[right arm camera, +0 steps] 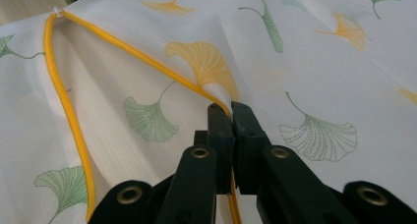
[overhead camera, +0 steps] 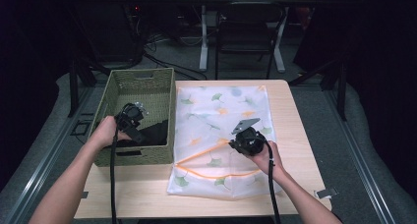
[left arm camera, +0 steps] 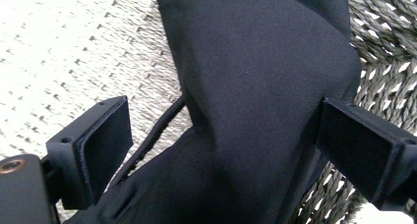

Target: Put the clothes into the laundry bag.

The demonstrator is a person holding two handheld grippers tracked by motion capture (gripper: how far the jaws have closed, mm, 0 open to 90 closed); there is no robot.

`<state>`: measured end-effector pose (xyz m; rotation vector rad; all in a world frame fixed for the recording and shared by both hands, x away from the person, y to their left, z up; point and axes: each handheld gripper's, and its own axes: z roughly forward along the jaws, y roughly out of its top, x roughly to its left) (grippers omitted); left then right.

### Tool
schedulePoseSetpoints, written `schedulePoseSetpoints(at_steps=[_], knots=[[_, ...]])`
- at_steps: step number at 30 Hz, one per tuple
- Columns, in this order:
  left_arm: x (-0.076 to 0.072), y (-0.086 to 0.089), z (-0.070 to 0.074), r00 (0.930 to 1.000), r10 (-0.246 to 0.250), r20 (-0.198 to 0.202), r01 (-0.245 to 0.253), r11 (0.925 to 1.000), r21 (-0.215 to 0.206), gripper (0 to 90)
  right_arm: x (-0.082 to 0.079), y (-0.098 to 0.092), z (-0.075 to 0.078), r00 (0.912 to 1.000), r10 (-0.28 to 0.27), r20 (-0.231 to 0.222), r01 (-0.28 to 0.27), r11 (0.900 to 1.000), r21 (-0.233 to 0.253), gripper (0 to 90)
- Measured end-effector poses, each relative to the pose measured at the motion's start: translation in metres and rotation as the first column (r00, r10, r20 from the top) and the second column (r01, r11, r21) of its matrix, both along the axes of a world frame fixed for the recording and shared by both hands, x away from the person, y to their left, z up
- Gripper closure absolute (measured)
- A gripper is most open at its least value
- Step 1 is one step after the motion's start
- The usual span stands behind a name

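A white mesh bag [overhead camera: 216, 135] printed with green and yellow leaves lies flat on the table, its opening edged by an orange zipper [right arm camera: 64, 106]. My right gripper [overhead camera: 231, 144] is shut on the upper zipper edge [right arm camera: 216, 98] and holds that flap slightly raised. A black garment [left arm camera: 255, 106] lies in the green woven basket [overhead camera: 113, 94] at the left. My left gripper [overhead camera: 142, 138] reaches down into the basket, jaws open on either side of a raised fold of the black cloth, with its pads [left arm camera: 105, 145] apart from it.
The basket sits on the table's left edge, touching the bag's left side. Bare wood [overhead camera: 142, 194] runs along the front of the table and at the right [overhead camera: 290, 130]. A chair and table legs [overhead camera: 243, 32] stand beyond the far edge.
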<state>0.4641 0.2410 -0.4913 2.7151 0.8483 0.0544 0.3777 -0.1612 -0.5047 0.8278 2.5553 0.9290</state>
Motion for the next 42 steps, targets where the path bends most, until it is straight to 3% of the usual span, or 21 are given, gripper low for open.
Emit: schedulePoseSetpoints(at_steps=[8,13,22,33,34,42], knots=[[0.001,-0.001,-0.009,0.9991,-0.018,-0.039,0.019,0.9996,0.019,7.7,0.0,0.001,-0.001,1.0,0.002,-0.003,-0.002,1.0,0.0,88.1],[0.003,-0.001,-0.012,0.9975,-0.027,-0.065,0.027,0.9996,0.005,8.9,0.0,0.001,-0.001,1.0,0.002,-0.003,-0.002,1.0,-0.001,88.1],[0.004,-0.004,-0.02,0.9941,-0.048,-0.097,0.049,0.9987,0.015,18.0,0.0,0.001,-0.001,1.0,0.002,0.0,-0.002,1.0,-0.004,88.1],[0.001,-0.007,-0.023,0.9917,-0.075,-0.104,0.078,0.9968,0.019,40.9,0.0,0.002,-0.001,1.0,0.0,0.001,0.0,1.0,-0.004,88.1],[0.0,-0.007,-0.024,0.9911,-0.089,-0.1,0.091,0.9956,0.021,47.0,0.0,0.002,-0.001,1.0,0.003,0.003,-0.003,1.0,-0.005,88.1],[-0.001,-0.007,-0.023,0.9944,-0.072,-0.077,0.075,0.9967,0.032,57.6,-0.001,0.003,-0.001,1.0,0.001,0.002,-0.001,1.0,-0.006,88.1]])
